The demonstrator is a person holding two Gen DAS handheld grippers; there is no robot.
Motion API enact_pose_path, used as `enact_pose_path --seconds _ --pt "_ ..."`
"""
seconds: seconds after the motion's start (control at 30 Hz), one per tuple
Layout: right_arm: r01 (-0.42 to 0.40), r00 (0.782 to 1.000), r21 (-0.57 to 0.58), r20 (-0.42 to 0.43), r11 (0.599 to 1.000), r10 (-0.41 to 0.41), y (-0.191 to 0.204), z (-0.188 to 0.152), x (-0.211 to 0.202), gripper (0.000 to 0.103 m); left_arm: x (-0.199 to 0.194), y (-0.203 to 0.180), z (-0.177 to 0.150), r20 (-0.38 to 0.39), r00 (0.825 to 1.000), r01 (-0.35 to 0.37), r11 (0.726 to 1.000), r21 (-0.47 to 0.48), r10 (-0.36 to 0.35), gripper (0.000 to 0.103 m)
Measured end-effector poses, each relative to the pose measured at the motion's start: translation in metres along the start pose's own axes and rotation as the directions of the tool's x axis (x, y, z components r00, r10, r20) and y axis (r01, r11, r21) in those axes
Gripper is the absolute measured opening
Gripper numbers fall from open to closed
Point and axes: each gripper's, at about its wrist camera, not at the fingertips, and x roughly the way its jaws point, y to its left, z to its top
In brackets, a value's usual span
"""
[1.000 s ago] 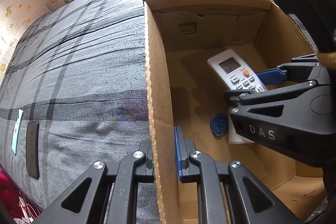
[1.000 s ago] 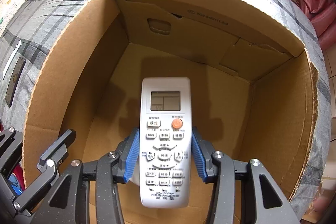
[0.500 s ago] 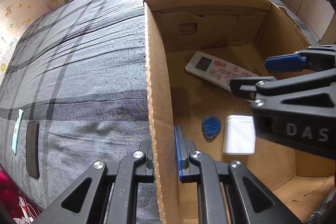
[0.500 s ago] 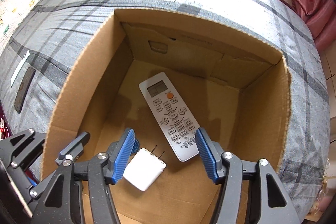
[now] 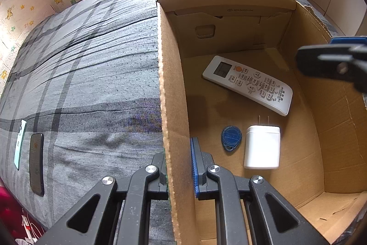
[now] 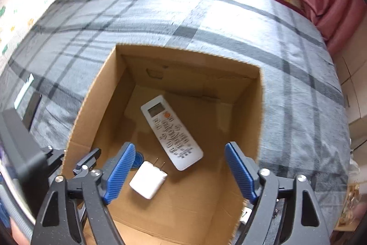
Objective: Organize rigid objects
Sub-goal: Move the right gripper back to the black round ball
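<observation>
A white remote control (image 5: 248, 84) (image 6: 171, 132) lies flat on the floor of an open cardboard box (image 5: 170, 88) (image 6: 96, 107). Beside it rest a white plug charger (image 5: 262, 146) (image 6: 148, 178) and a blue key fob (image 5: 231, 137) (image 6: 137, 157). My left gripper (image 5: 177, 167) is shut on the box's left wall, one finger outside, one inside. My right gripper (image 6: 177, 172) hangs above the box with its jaws opening wide and nothing between them; it shows blurred at the right edge of the left wrist view (image 5: 330, 61).
The box sits on a grey plaid bed cover (image 5: 91, 66) (image 6: 206, 22). A dark phone (image 5: 36, 163) and a pale green phone (image 5: 19, 142) lie on the bed at the far left. A patterned wall and pink curtain stand behind.
The right gripper let go of the remote, which now lies on the box floor. It then rose out of the box while its jaws spread wider. The left gripper stayed put.
</observation>
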Motion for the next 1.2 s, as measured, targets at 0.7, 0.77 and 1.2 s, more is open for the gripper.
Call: enact_pose_path --seconds 0.7,0.77,1.2 --pt "0.167 0.982 0.127 0.070 0.978 -0.176 -0.104 -0.043 -0.064 0.103 -0.002 -0.004 -0.001 0.002 1.000 -0.008 1.000 0.002 0.008 0.014" --pt "0.172 0.981 0.144 0.061 0.974 -0.183 -0.117 -0.050 -0.066 0.103 -0.002 -0.004 -0.001 0.001 1.000 -0.006 1.000 0.000 0.006 0.014" --pt "0.224 0.974 0.283 -0.029 0.933 -0.226 -0.189 -0.106 -0.064 0.103 -0.003 -0.006 0.000 0.002 1.000 -0.011 1.000 0.001 0.011 0.014"
